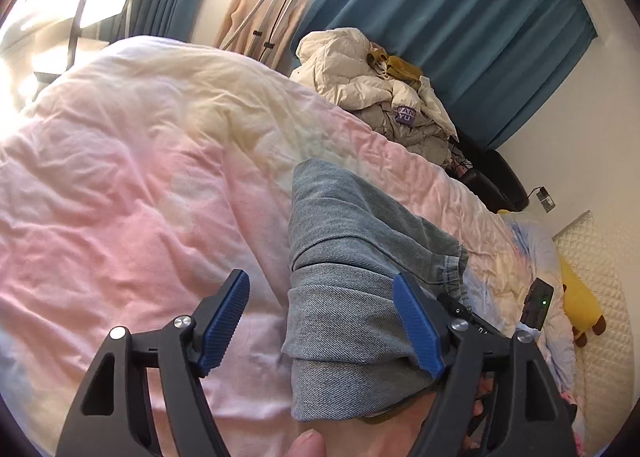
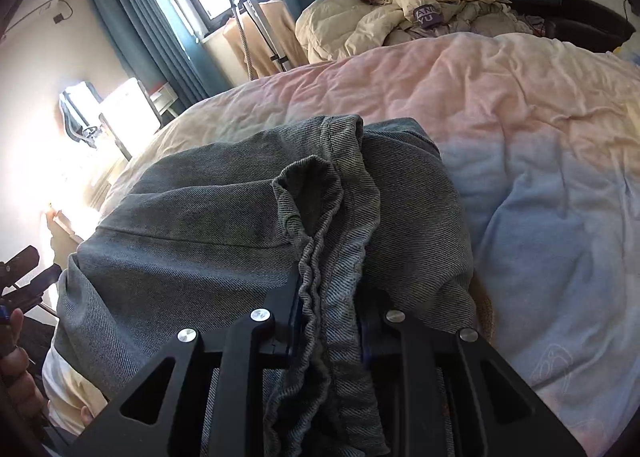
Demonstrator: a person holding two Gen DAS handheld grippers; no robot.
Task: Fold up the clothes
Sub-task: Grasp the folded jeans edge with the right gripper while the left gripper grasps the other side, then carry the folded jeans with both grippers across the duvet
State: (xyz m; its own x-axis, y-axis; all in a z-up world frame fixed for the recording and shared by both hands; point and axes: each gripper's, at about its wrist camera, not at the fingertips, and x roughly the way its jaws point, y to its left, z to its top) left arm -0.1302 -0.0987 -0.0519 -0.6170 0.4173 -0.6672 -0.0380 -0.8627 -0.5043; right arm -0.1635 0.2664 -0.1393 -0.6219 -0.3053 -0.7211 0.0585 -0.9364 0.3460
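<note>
Nearest to me, the right gripper [image 2: 326,321] was clamped on a bunched, wavy edge of the grey jeans [image 2: 224,241], the cloth pinched between its jaws and trailing back toward the camera. The left gripper [image 1: 320,321] stood with its jaws apart, one blue pad [image 1: 224,321] over the bare bedcover [image 1: 132,185] and the other just at the side of the jeans [image 1: 352,257], gripping nothing. The jeans lay on the bed in a partly folded stack, layers showing as steps in the left view, with a loose cuff standing up in the right view. I judged the step in hand to be finishing a fold, and to do it well I needed to keep the right pinch on every layer, carry the edge low and level so the stack beneath did not drag, and bring the open left jaws down to pin or square the near side first. The soft cover could let the pile slide. Farther off, a heap of pale jackets [image 1: 360,69] sat beyond the bed, before the teal curtains [image 1: 460,17].
</note>
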